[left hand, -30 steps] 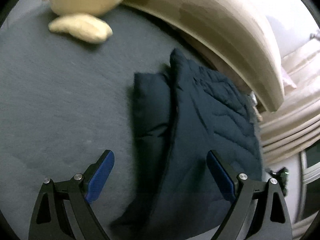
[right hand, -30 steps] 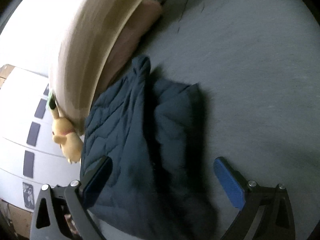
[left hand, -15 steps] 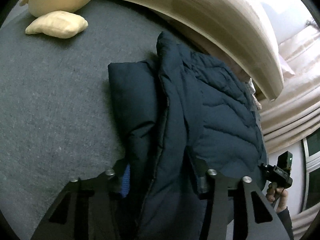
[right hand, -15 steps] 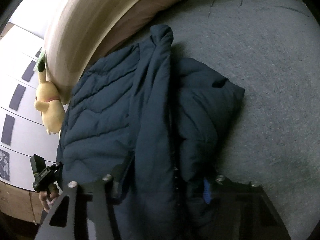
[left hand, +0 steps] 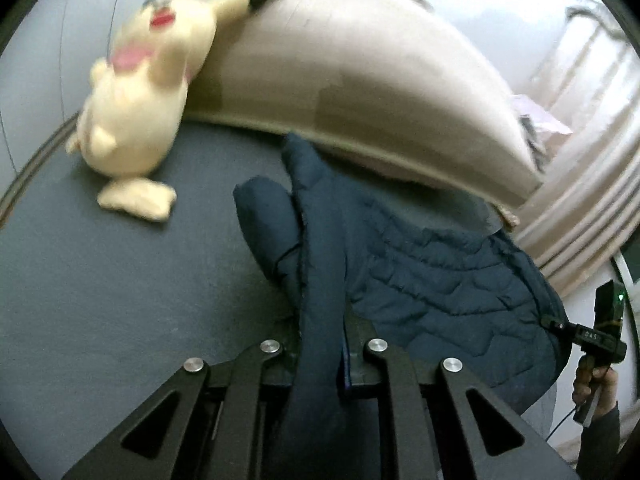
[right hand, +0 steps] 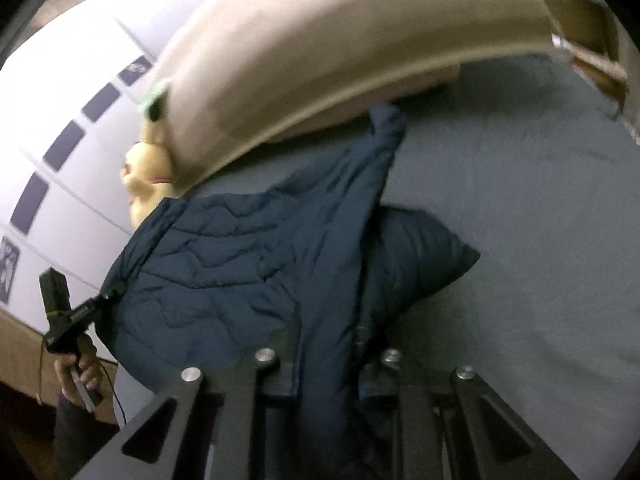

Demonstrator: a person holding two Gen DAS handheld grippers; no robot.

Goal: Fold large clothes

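A dark navy quilted puffer jacket [left hand: 432, 280] is lifted off the grey bed and hangs stretched between my two grippers. My left gripper [left hand: 322, 344] is shut on one edge of it, with cloth bunched between the jaws. My right gripper [right hand: 326, 352] is shut on the opposite edge of the jacket [right hand: 240, 264]. A folded sleeve part [right hand: 416, 256] sags below the lifted panel. In each view the other gripper shows at the jacket's far edge: the right one in the left wrist view [left hand: 600, 332], the left one in the right wrist view [right hand: 68, 316].
The grey bed surface [left hand: 100, 300] lies beneath. A beige padded headboard [left hand: 360, 80] curves behind the jacket. A yellow plush toy [left hand: 136, 120] leans against it. Pale curtains [left hand: 592, 184] hang at the right. White cabinet doors [right hand: 60, 160] stand beyond the bed.
Both grippers closed on the jacket's edges, then lifted it off the bed and drew it taut between them. The views tilted up toward the headboard.
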